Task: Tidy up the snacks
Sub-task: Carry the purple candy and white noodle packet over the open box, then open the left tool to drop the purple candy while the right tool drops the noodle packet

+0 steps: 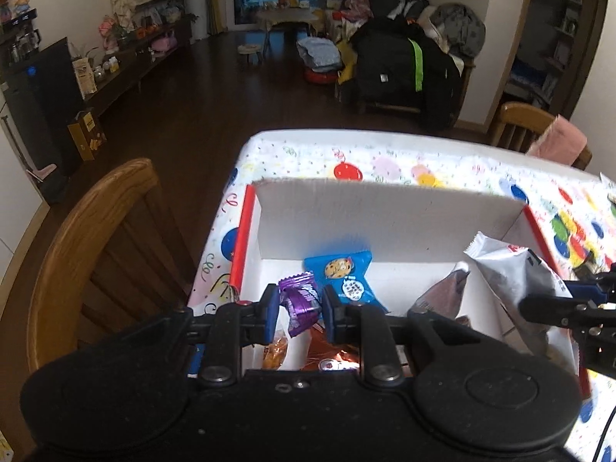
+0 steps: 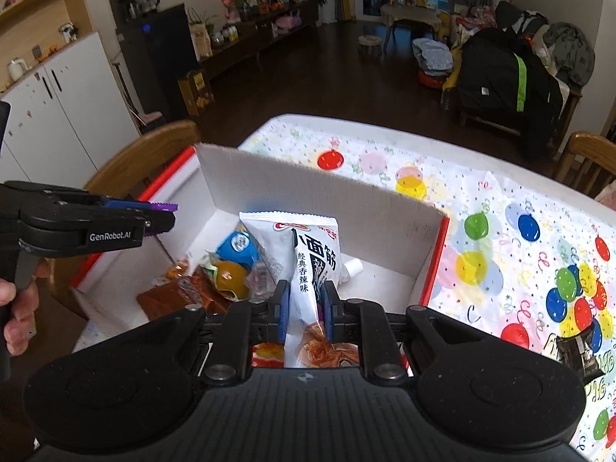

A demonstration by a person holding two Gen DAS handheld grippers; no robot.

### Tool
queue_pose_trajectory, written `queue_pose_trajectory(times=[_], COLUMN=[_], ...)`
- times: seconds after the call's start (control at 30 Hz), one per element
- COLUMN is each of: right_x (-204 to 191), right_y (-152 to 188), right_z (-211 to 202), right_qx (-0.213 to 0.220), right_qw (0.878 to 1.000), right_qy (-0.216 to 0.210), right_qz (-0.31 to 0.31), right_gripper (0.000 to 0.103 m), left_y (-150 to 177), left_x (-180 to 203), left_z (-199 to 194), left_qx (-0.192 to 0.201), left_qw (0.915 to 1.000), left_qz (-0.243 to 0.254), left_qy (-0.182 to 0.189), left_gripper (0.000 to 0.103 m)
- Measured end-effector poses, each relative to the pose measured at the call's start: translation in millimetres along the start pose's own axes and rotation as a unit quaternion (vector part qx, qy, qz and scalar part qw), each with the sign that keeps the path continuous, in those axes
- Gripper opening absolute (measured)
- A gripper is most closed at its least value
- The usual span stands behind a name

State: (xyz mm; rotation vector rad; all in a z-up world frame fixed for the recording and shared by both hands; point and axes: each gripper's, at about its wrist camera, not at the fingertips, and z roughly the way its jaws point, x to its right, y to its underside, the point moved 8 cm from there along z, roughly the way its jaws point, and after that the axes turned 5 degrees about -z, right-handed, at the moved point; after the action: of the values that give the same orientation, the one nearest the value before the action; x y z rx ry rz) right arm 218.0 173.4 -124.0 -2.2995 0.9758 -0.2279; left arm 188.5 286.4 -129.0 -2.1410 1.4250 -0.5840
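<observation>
Snacks sit in a white box with red edges, on a surface with a balloon cloth. The left hand-held gripper is clamped on a small purple packet, above the box at about 7 o'clock of it. The right hand-held gripper is clamped on a big white bag, low down near its bottom, over the near side of the box. Both feel light and soft, I think, and crinkly, so they could slip or squash. Holding the flat sealed end looks safest. A blue cookie pack lies at 12 o'clock by the tall back wall. The box floor at 2 o'clock looks open. The two grippers are near each other, so they could bump. A wooden chair stands at 9 o'clock.
</observation>
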Motion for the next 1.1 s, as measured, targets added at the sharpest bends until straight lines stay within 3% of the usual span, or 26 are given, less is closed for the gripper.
queue_pose_trajectory(times=[0.67, 0.9, 1.1], right_x=[-5.3, -4.3, -4.8], right_y=[39.1, 41.3, 40.5], right_z=[15.5, 9.0, -3.5], right_qx=[-0.039, -0.039, -0.025], right_qw=[0.999, 0.999, 0.999], right_qy=[0.004, -0.004, -0.001], right_qz=[0.015, 0.028, 0.026], right_gripper=[0.017, 0.017, 0.022], left_y=[40.4, 41.2, 42.2], left_x=[13.4, 15.7, 20.2], left_z=[30.9, 28.8, 19.9], left_qx=[-0.062, -0.068, -0.06], left_qw=[0.9971, 0.997, 0.9977], left_qz=[0.043, 0.036, 0.032], left_qy=[0.006, 0.002, 0.006], left_gripper=[0.022, 0.029, 0.043])
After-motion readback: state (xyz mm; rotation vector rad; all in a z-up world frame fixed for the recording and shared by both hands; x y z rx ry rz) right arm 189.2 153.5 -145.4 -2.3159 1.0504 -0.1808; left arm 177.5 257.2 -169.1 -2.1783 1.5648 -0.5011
